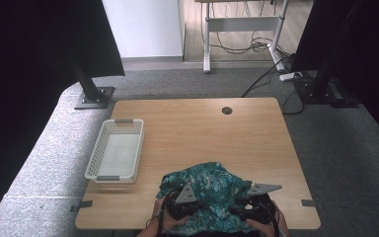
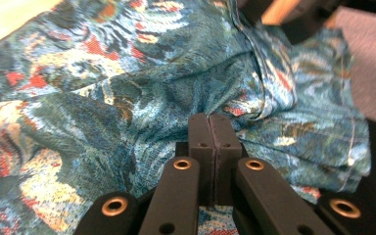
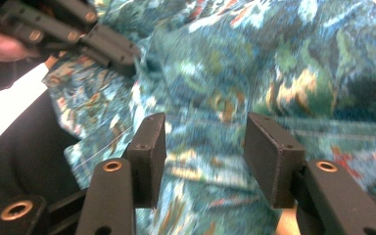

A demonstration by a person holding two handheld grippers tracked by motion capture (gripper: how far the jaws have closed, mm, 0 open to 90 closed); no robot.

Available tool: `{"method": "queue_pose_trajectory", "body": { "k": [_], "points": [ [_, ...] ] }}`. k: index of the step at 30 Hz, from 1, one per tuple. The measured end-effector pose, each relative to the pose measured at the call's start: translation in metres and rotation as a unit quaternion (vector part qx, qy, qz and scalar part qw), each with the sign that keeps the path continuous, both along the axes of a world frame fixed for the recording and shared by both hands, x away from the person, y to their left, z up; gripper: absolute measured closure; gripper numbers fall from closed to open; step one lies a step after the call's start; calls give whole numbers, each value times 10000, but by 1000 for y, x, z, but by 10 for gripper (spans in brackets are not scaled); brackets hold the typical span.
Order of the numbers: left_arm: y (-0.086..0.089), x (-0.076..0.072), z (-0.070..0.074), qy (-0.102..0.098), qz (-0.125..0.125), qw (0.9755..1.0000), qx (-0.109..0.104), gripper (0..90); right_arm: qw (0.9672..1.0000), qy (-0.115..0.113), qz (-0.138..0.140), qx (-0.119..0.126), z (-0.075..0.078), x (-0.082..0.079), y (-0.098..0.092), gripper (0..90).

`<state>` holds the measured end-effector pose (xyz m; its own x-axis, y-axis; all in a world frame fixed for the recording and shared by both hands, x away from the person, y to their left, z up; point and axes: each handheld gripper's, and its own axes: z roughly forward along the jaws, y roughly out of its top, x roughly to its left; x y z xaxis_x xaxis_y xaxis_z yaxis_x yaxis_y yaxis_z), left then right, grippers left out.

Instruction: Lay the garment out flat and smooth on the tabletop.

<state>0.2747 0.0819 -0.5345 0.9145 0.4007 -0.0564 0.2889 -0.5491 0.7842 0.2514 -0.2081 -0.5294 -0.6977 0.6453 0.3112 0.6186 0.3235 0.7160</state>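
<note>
While the patterned teal shirt (image 1: 205,197) lies in a loose, crumpled heap at the near edge of the table (image 1: 202,128), close to the middle of that edge, the work looks to be at its very start. Nothing is spread flat or folded, and the cloth bunches up in ridges with part of it hanging over the near edge toward the person. The white basket (image 1: 115,157) near the left edge of the table holds nothing. Judging from this, taking hold of the shirt is the step in hand, and all the straightening, folding or moving is left to do.

The left gripper (image 2: 209,128) has its jaws pressed together; in the left gripper view the two pads meet with no gap, their tips sunk into a fold of the shirt. Whether a pinch of cloth sits between the pads cannot be told, though the tips touch the fabric. From above, the left gripper sits on the near left part of the heap.

The right gripper (image 3: 203,147) stands about half open over the near right part of the shirt. Its jaws straddle a stretch of fabric without pressing on it, so it grips nothing yet.
</note>
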Motion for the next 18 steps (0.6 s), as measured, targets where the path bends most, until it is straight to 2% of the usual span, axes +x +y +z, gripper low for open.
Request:
{"method": "queue_pose_trajectory", "body": {
  "k": [2, 4, 8, 10, 11, 13, 18],
  "points": [
    [6, 4, 4, 106, 87, 9997, -217, 894, 9999, 8, 56, 116, 1, -6, -4, 505],
    [12, 7, 9, 124, 191, 9990, -387, 895, 9997, 59, 137, 210, -1, -12, -9, 507],
    [22, 14, 18, 222, 347, 9967, -700, 895, 9994, 124, 281, 135, -7, -14, -9, 507],
    [25, 18, 21, 218, 446, 9956, -795, 895, 9993, 145, 352, 55, -10, -13, -5, 501],
    [27, 20, 23, 216, 476, 9952, -832, 895, 9989, 104, 433, -119, -12, -11, 1, 498],
    [30, 23, 26, 208, 577, 9940, -906, 895, 9988, 90, 445, -200, -13, -9, 4, 499],
    [33, 26, 32, 124, 652, 9934, -937, 895, 9985, 39, 373, -390, -17, -5, 8, 510]
  ]
}}
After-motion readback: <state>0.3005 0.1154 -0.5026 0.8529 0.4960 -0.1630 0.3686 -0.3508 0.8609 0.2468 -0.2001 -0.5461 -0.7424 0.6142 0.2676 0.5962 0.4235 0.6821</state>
